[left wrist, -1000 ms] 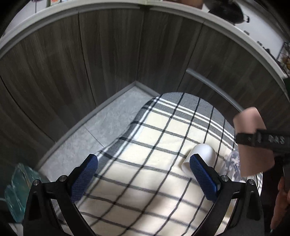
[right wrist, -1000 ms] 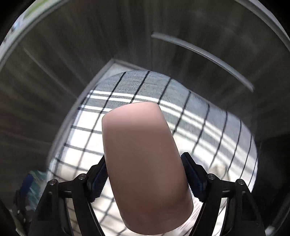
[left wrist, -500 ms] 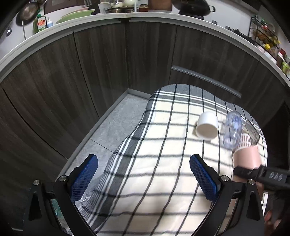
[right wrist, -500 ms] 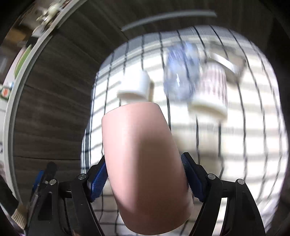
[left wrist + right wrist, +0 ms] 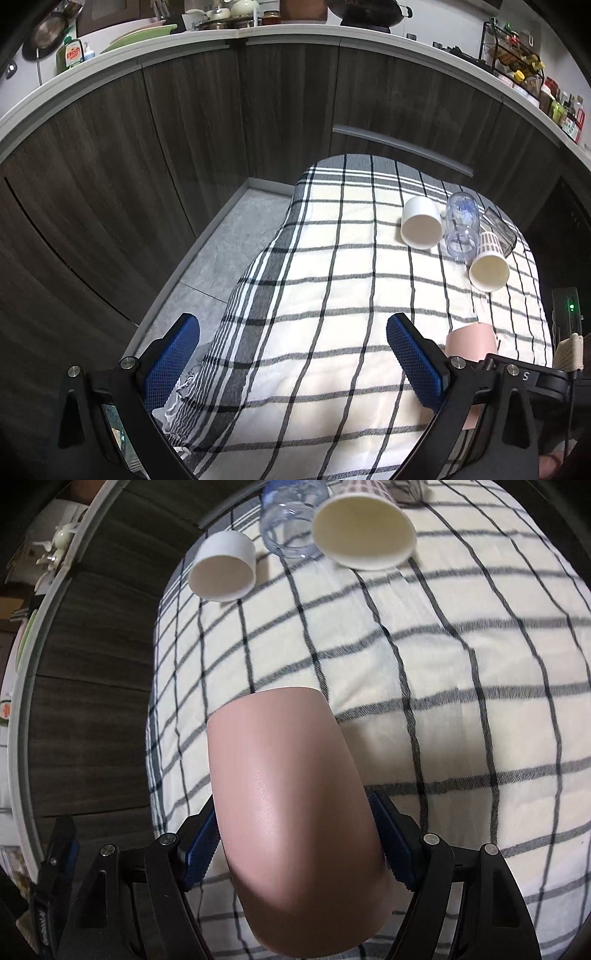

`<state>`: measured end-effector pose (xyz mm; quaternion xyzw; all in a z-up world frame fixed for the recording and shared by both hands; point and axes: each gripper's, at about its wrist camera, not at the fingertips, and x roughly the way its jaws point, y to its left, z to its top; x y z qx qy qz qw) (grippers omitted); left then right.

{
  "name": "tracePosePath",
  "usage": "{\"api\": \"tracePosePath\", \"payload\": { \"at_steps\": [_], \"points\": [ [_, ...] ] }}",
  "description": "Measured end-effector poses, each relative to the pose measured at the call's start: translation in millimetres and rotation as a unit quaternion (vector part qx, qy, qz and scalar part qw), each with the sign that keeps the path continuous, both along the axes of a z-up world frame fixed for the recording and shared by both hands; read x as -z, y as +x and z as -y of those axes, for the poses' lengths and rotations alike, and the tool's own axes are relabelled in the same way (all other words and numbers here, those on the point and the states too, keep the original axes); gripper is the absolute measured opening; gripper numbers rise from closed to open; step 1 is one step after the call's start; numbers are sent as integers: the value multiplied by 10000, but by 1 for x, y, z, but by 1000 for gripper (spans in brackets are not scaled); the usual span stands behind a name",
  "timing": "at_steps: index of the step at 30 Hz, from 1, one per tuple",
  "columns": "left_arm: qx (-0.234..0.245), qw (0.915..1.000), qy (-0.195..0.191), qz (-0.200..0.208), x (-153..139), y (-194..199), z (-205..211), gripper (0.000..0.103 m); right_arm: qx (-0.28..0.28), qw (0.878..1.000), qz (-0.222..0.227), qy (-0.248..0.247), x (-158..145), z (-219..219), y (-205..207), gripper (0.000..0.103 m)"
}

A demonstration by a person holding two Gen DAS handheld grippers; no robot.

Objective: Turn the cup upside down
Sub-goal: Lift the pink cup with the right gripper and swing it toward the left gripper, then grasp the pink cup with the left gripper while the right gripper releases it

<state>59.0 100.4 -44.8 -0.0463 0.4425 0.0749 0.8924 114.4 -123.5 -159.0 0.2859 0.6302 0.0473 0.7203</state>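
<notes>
My right gripper [image 5: 295,845] is shut on a pink cup [image 5: 291,812], its blue pads pressed on both sides of the cup's wall, low over the checked cloth [image 5: 461,664]. The cup's far end points at the cloth; its mouth is hidden. In the left wrist view the pink cup [image 5: 471,343] shows at lower right, just right of my right finger. My left gripper [image 5: 291,354] is open and empty above the cloth's near left part.
Lying on their sides at the table's far right are a white cup [image 5: 421,221], a clear bottle [image 5: 460,230], a striped paper cup [image 5: 489,262] and a dark clear cup [image 5: 500,229]. Dark cabinets [image 5: 184,147] and grey floor [image 5: 229,236] lie beyond the table's left edge.
My right gripper has tipped the pink cup forward and lowered it toward the cloth. My left gripper has pulled back and up, so the whole table comes into view.
</notes>
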Motion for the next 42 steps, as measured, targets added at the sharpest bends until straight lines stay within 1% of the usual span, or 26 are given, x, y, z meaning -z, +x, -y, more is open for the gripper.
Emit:
{"api": "tracePosePath", "payload": {
  "at_steps": [5,7,10,11,12,14,19,23,27,28,31,33,36,41,42],
  "points": [
    [86,9999,93,-86,5,-4,6,103,115,9999,17,-40,12,3,2,77],
    [106,9998,122,-94,5,-5,7,103,78,9999,99,-102,11,0,3,77],
    [110,9998,142,-100,4,-5,8,103,98,9999,89,-40,12,1,2,77],
    [106,9998,146,-97,4,-5,8,103,95,9999,116,-18,11,2,2,79],
    [111,9998,149,-96,4,-5,8,103,86,9999,149,-8,9,3,0,83],
    [112,9997,174,-96,2,-5,9,103,65,9996,258,-5,3,3,-1,88],
    [160,9997,138,-97,-3,-3,14,103,107,9983,574,-38,-20,9,-5,88],
    [381,9990,75,-206,-3,3,30,103,243,9934,1066,-337,-52,28,-18,88],
    [738,9960,-1,-502,4,13,60,103,346,9804,1641,-1030,-87,47,-37,88],
    [828,9950,-7,-567,6,15,67,103,368,9777,1718,-1151,-93,50,-39,88],
    [1115,9909,-15,-748,12,21,94,103,440,9640,2043,-1645,-111,62,-53,88],
    [1220,9890,50,-835,15,24,110,103,457,9557,2205,-1895,-118,67,-60,88],
    [1370,9856,84,-985,22,32,131,103,493,9390,2491,-2322,-126,75,-69,88],
    [1552,9796,84,-1277,36,43,154,103,541,9154,2903,-2736,-136,83,-78,88],
    [1582,9781,92,-1346,40,45,157,103,536,9123,2957,-2782,-138,83,-80,88]
  ]
}}
